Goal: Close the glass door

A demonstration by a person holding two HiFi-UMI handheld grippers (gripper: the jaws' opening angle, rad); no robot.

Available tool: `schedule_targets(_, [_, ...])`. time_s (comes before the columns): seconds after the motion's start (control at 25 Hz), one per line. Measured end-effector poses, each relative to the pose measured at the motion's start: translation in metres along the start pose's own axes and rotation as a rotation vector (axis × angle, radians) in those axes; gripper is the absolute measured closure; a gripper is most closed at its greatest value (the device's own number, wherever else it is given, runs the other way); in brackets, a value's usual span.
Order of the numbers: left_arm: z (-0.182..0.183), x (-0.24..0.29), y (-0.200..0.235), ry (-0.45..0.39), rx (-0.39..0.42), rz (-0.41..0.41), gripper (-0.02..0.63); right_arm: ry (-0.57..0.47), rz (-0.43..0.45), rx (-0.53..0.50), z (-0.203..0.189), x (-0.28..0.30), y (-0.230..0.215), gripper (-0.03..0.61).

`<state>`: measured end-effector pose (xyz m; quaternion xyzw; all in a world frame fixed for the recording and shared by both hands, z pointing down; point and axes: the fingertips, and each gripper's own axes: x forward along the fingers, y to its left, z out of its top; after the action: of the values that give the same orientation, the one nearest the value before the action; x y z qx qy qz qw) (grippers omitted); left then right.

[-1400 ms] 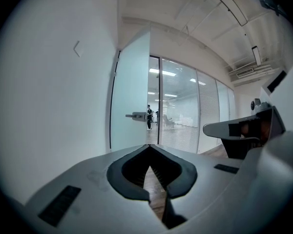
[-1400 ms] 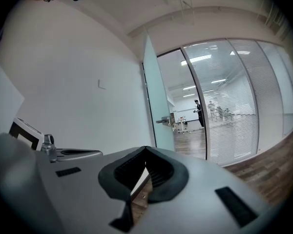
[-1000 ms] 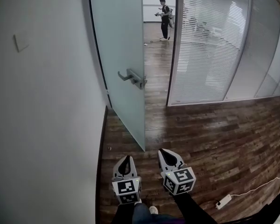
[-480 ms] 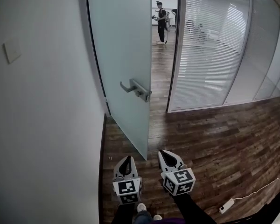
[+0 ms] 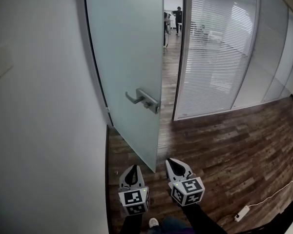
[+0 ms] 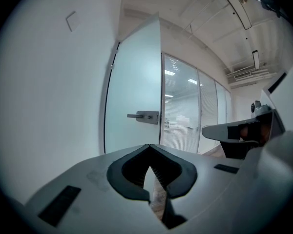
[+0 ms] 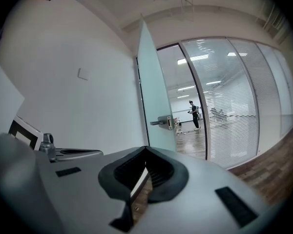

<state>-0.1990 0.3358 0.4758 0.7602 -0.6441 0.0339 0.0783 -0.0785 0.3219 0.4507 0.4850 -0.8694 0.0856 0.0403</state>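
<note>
Wood floor [image 5: 224, 145], white wall [image 5: 44, 106] on your left. You're in the approach step. The glass door [image 5: 129, 67] stands ajar far ahead, its handle [image 5: 144, 100] well apart from both tools. Left gripper [image 5: 132, 168] and right gripper [image 5: 173, 164] are both pinched closed and empty. Next, I'd say, get to the door's free edge and push it to the frame.

You are in an office. You face a tall frosted glass door [image 5: 129, 67], curved glass partition walls [image 5: 276, 52] with white slatted blinds [image 5: 212, 57], and dark wood-plank flooring [image 5: 224, 145].
</note>
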Motion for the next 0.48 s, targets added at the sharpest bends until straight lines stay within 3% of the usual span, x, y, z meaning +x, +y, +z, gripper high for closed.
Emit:
schedule_targets(0.2, [-0.003, 0.012, -0.005, 0.009, -0.02, -0.036, 0.614, 0.014, -0.028, 0.008, -0.006, 0.004, -0.01, 0.588])
schedule_targets(0.48, [0.003, 0.042, -0.003, 0.005, -0.029, -0.025, 0.614, 0.029, -0.023, 0.028, -0.013, 0.029, -0.03, 0.588])
